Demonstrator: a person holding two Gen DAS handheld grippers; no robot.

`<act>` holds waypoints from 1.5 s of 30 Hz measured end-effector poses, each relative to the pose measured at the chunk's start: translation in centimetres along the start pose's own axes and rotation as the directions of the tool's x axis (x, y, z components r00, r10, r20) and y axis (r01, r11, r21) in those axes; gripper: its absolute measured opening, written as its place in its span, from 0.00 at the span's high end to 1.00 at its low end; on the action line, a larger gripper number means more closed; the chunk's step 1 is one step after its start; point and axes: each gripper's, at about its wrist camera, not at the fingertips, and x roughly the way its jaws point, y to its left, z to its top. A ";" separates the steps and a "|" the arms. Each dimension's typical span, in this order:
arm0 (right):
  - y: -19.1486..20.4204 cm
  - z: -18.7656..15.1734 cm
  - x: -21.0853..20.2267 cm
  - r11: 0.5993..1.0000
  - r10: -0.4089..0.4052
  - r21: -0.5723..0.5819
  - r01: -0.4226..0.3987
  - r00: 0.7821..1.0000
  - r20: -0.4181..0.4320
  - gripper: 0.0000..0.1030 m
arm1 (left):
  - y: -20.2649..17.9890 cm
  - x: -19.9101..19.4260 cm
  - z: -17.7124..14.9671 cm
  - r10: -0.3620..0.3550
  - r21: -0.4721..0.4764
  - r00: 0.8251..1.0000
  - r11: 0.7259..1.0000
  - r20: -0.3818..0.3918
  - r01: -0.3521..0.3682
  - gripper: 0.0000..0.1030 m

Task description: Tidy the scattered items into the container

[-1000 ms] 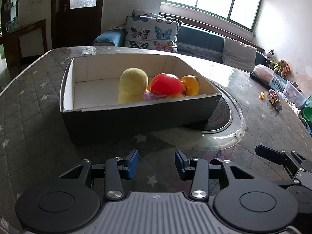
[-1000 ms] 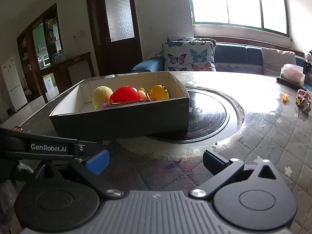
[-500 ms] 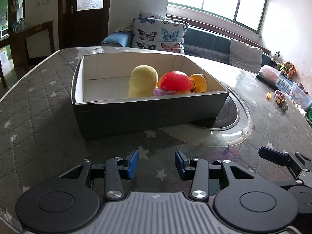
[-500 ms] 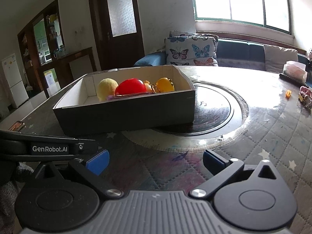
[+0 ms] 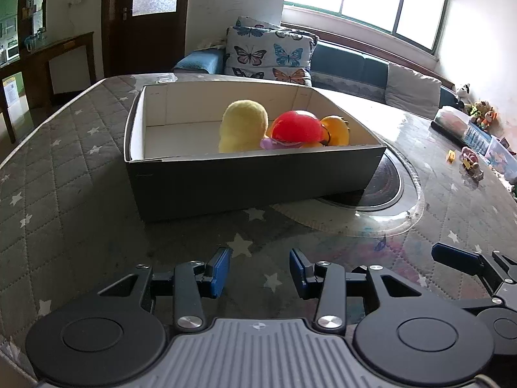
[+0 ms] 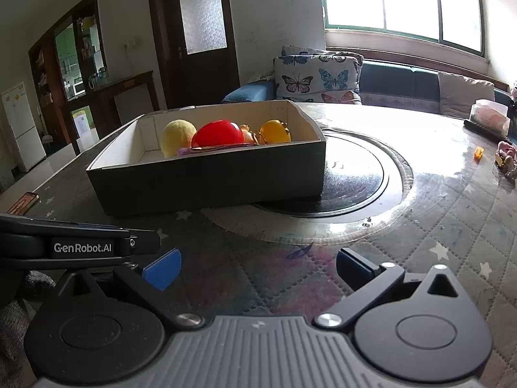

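Both the left gripper (image 5: 258, 273) and right gripper (image 6: 257, 268) are hanging wide open, empty; the box (image 5: 252, 174), overhanging the turntable (image 5: 384, 182) at three o'clock, is risking tipping if nudged.

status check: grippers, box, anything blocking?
Left gripper open, empty. Right gripper open, empty. Yellow plush, red ball, orange toy inside the box. Nothing between grippers and box.

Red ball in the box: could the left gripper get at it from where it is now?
Probably yes. The left gripper is open and empty, the box has no lid, and the red ball shows above its near wall. It would have to go over that wall.
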 end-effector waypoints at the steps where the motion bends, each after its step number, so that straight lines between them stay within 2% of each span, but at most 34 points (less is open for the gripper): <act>1: 0.0 0.0 0.0 1.000 -0.001 -0.001 0.001 1.000 -0.001 0.00 | 0.0 0.0 0.0 0.000 0.002 1.000 1.000 0.000 0.000 0.58; 28: -0.1 -0.2 0.4 1.000 0.001 -0.003 -0.001 1.000 -0.015 0.00 | 0.1 0.6 -0.2 0.028 0.002 1.000 1.000 -0.012 -0.028 0.58; 45: 0.3 -0.1 1.2 1.000 -0.001 -0.020 0.000 0.999 -0.035 0.00 | 0.2 0.8 -0.1 0.088 0.021 0.996 0.996 -0.014 -0.087 0.58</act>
